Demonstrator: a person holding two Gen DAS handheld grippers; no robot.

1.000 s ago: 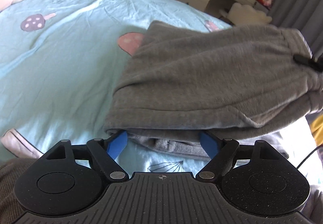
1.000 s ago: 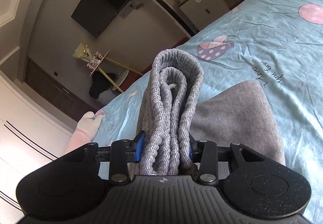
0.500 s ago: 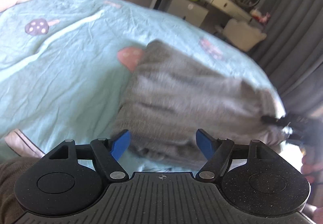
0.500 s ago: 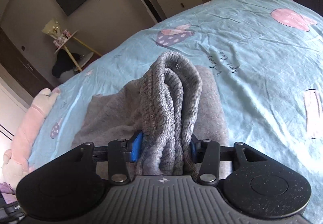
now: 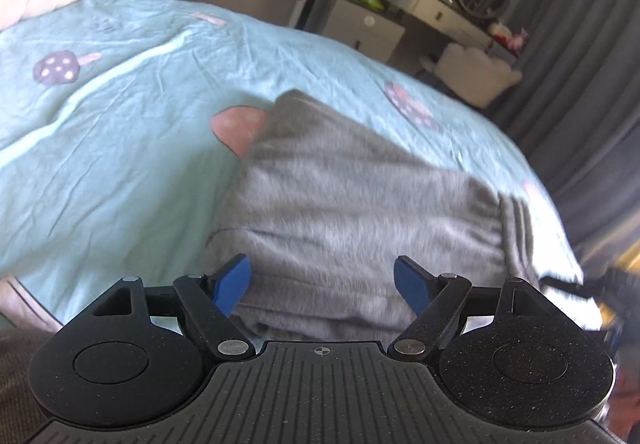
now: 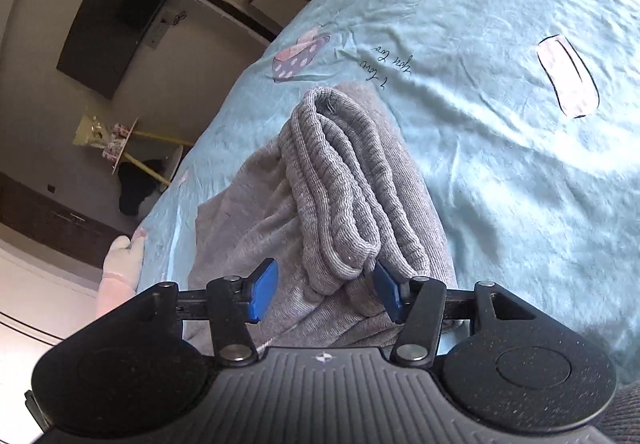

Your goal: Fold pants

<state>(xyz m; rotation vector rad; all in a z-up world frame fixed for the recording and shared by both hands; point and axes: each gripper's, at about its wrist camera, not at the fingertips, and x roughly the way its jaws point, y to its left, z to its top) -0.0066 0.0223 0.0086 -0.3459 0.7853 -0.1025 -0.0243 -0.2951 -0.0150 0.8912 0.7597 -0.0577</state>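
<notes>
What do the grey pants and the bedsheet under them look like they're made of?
The grey pants look like soft matte sweatshirt knit, slightly fuzzy and heathered; the waistband is a thicker ribbed knit, its ridges plain in the right wrist view, probably elasticated. The bedsheet looks like thin woven cotton or a blend, matte light blue with printed cartoon motifs and fine sharp creases. Fibre content cannot be confirmed by sight.
</notes>
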